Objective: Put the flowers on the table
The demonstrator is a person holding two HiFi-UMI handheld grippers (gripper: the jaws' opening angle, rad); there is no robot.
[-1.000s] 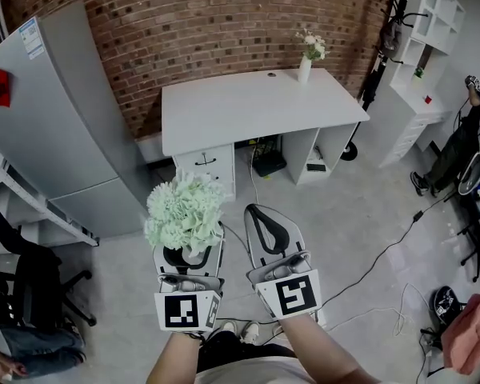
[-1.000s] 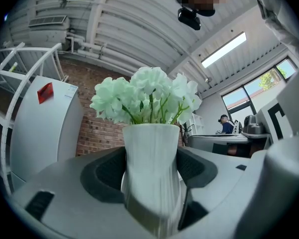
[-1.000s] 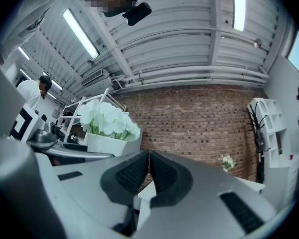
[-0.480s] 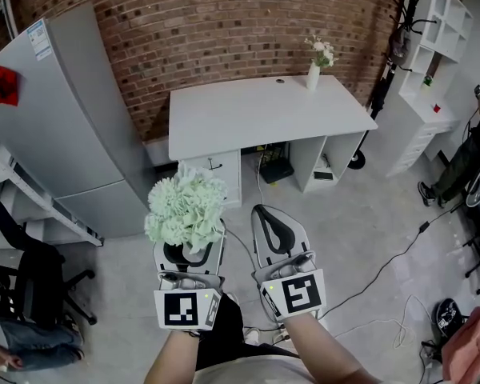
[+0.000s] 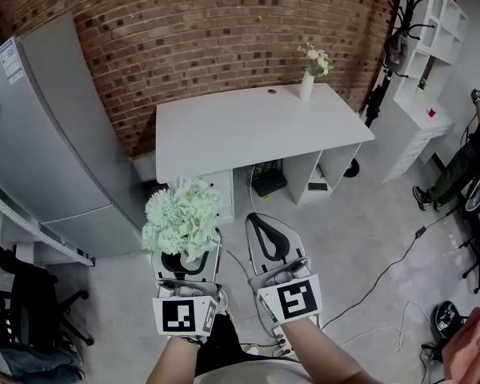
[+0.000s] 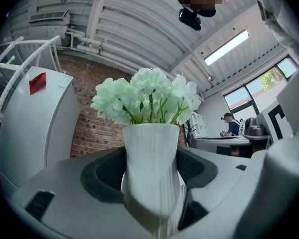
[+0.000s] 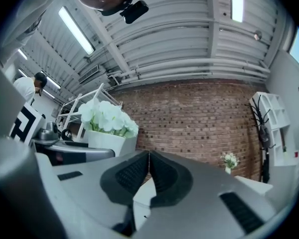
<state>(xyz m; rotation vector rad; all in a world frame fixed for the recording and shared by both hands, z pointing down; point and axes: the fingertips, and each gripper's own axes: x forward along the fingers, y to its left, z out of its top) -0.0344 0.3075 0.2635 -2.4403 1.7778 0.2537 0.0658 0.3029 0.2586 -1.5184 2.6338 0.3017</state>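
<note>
A bunch of pale green flowers (image 5: 183, 217) stands in a white ribbed vase (image 6: 152, 168), and my left gripper (image 5: 184, 261) is shut on that vase, holding it upright over the floor. In the right gripper view the same flowers (image 7: 107, 116) show at the left. My right gripper (image 5: 266, 232) hangs beside it, shut on nothing. The white table (image 5: 248, 122) stands ahead against the brick wall, some way beyond both grippers.
A small white vase with flowers (image 5: 309, 72) stands at the table's far right corner. A grey fridge (image 5: 52, 134) is to the left, white shelves (image 5: 432, 46) to the right. Cables (image 5: 384, 262) trail over the floor. A black chair (image 5: 24, 302) sits at the lower left.
The table sits slightly further left and nearer in the head view. Both grippers keep their hold and place relative to me.
</note>
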